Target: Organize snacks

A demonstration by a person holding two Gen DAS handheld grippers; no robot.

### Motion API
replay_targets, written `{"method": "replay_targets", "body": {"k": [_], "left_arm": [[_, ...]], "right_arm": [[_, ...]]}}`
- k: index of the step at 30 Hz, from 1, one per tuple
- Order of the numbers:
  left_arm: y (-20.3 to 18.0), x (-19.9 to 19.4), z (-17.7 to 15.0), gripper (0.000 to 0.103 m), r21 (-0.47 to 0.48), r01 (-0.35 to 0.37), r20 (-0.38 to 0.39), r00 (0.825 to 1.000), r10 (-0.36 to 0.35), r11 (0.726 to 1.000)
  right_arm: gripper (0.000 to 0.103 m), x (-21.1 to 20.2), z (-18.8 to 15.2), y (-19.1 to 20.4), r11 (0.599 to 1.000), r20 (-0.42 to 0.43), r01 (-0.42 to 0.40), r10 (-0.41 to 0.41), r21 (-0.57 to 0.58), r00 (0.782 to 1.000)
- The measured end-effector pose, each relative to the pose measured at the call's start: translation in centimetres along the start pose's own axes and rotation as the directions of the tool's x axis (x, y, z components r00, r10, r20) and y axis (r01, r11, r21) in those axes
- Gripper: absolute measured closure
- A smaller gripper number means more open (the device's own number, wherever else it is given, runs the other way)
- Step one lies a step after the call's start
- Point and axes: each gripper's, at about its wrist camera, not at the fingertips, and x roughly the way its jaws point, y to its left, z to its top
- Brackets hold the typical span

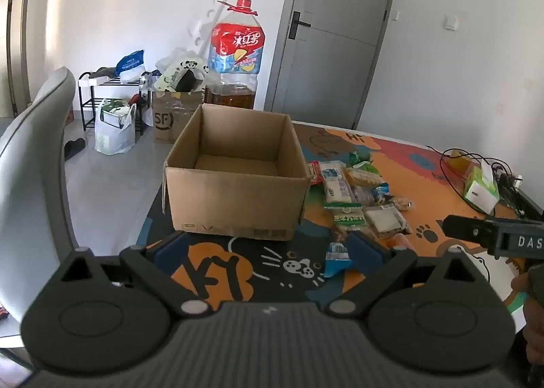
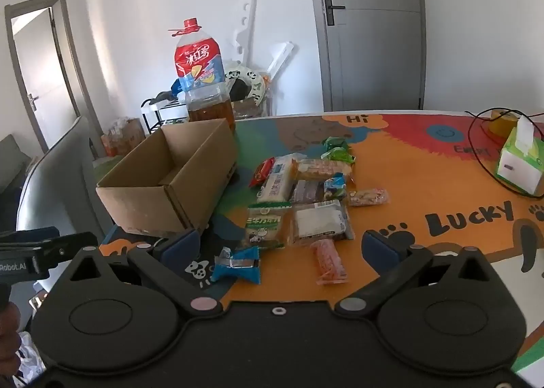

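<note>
An open, empty cardboard box (image 1: 234,180) stands on the colourful table mat; it also shows in the right wrist view (image 2: 170,184). Right of it lies a pile of wrapped snacks (image 1: 353,197) (image 2: 306,190), with a blue packet (image 2: 236,265) (image 1: 336,257) and an orange-pink packet (image 2: 328,260) nearest me. My left gripper (image 1: 268,248) is open and empty, in front of the box. My right gripper (image 2: 278,245) is open and empty, hovering just before the blue and orange packets.
A big bottle of iced tea (image 1: 234,54) (image 2: 204,82) stands behind the box. A tissue box (image 2: 520,163) (image 1: 481,185) and black cables (image 2: 482,150) lie at the right. A grey chair back (image 1: 34,156) is at the left, off the table edge.
</note>
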Motion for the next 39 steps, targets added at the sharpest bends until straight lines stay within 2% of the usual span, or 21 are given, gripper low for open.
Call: {"method": "replay_targets", "body": {"k": [15, 18, 39], "left_arm": [[0.0, -0.6, -0.5, 0.004, 0.026, -0.028, -0.001, 1.0, 0.028, 0.999], [-0.2, 0.4, -0.2, 0.004, 0.023, -0.032, -0.011, 0.999, 0.032, 0.999], [-0.2, 0.6, -0.3, 0.004, 0.018, -0.031, -0.012, 0.999, 0.031, 0.999]], "right_arm": [[0.0, 0.2, -0.2, -0.1, 1.0, -0.008, 0.002, -0.002, -0.013, 1.0], [0.0, 0.2, -0.1, -0.1, 1.0, -0.01, 0.005, -0.005, -0.011, 1.0], [0.0, 0.1, 0.1, 0.1, 1.0, -0.011, -0.005, 0.005, -0.002, 1.0]]}}
